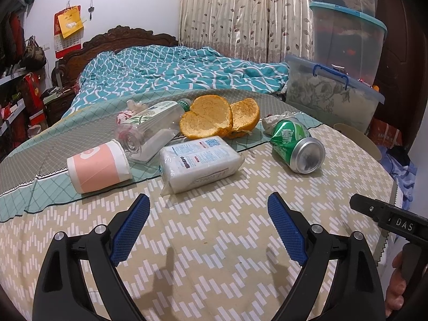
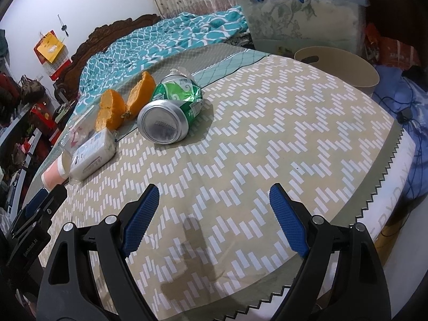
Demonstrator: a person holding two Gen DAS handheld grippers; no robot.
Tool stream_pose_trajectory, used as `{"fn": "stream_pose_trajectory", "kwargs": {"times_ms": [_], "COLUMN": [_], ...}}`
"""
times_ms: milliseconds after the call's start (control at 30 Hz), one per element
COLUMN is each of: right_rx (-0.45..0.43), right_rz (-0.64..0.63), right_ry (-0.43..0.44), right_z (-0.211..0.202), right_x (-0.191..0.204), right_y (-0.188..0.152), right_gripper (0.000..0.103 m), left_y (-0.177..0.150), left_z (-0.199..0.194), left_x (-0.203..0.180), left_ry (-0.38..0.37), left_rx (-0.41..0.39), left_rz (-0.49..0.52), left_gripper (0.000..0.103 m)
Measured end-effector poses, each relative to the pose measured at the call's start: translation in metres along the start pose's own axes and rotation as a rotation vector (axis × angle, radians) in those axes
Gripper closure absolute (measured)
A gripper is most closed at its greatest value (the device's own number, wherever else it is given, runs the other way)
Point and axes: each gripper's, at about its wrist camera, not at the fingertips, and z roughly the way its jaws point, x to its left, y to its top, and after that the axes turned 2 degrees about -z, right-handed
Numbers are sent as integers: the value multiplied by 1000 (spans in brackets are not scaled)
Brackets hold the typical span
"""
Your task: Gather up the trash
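Trash lies on the patterned bedspread (image 1: 240, 227). A crushed green can (image 1: 297, 147) (image 2: 171, 112) lies on its side at the right. Left of it sit orange peel halves (image 1: 214, 120) (image 2: 125, 104), a white tissue pack (image 1: 199, 160) (image 2: 92, 152), a clear plastic bottle (image 1: 149, 125), a pink paper cup (image 1: 99, 168) (image 2: 53, 174) and a crumpled tissue (image 1: 272, 120). My left gripper (image 1: 208, 208) is open, hovering short of the tissue pack with nothing between its fingers. My right gripper (image 2: 211, 200) is open and empty, a little in front of the can.
A beige bin (image 2: 339, 67) (image 1: 355, 139) stands at the bed's right edge. Behind it are clear storage boxes (image 1: 334, 91) (image 2: 302, 18). A teal quilt (image 1: 174, 72) is bunched at the far end. Shelves with bags (image 1: 24, 80) line the left wall.
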Motion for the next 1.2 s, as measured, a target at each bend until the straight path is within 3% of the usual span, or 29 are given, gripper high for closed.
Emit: {"fn": "stream_pose_trajectory", "kwargs": {"times_ms": [367,533,600,700,767,900,1067,1200], "right_rx": [15,-4,-30,-34,-5,49,100,196], "right_rz": [-9,-61,-111,-184,-213,-276,-338,-362], "right_ry": [11,56,83,131,183,286,343,355], "right_z": [6,3,-1,-1,4,21,55,101], "right_x": [3,15,25,41,53,82,126,156], "right_y": [-1,5,9,16,21,35,65,91], "right_gripper": [19,20,28,51,66,68,68,68], "left_y": [0,-1,-2,-3,-4,-4,-7,-15], "left_z": [0,-5,-8,-13,-16,-15,-8,-2], "left_x": [1,2,4,8,13,26,59,85], "left_ry": [-2,-5,-5,-4,-7,-22,-75,-123], "left_rx": [1,-19,-32,-53,-60,-49,0,35], "left_rz": [-3,-27,-45,-84,-118,-208,-397,-543], "left_gripper": [17,17,17,17,17,18,18,20]}}
